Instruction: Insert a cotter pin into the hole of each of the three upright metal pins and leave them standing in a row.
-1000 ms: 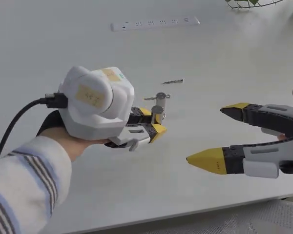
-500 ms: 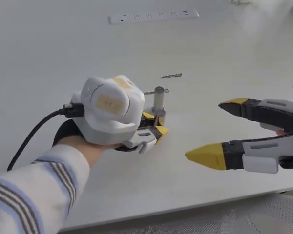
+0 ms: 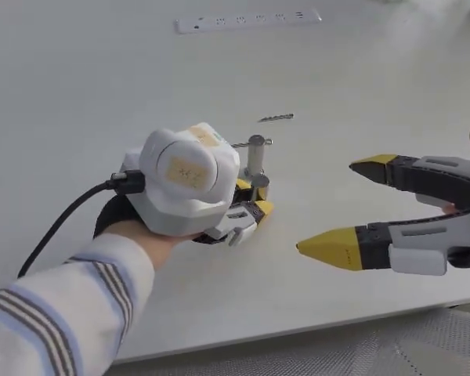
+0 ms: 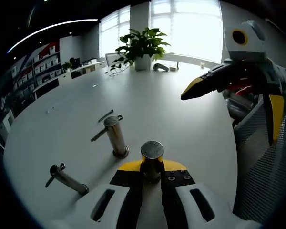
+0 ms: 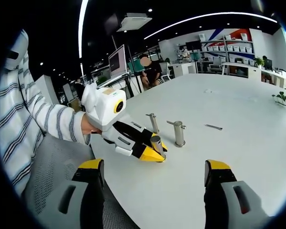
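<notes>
My left gripper is shut on a short upright metal pin standing on the white table. Just beyond it stands a second pin with a cotter pin through its top. A third pin, also with a cotter pin through it, is to the left in the left gripper view. A loose cotter pin lies farther back. My right gripper hovers open to the right, with nothing between its fingers.
A white power strip lies at the far side of the table. The table's front edge runs just below my right gripper. A potted plant stands far back. A black cable trails from my left gripper.
My left gripper's body has swung to the right, its jaws staying at the pins. The right gripper has barely moved.
</notes>
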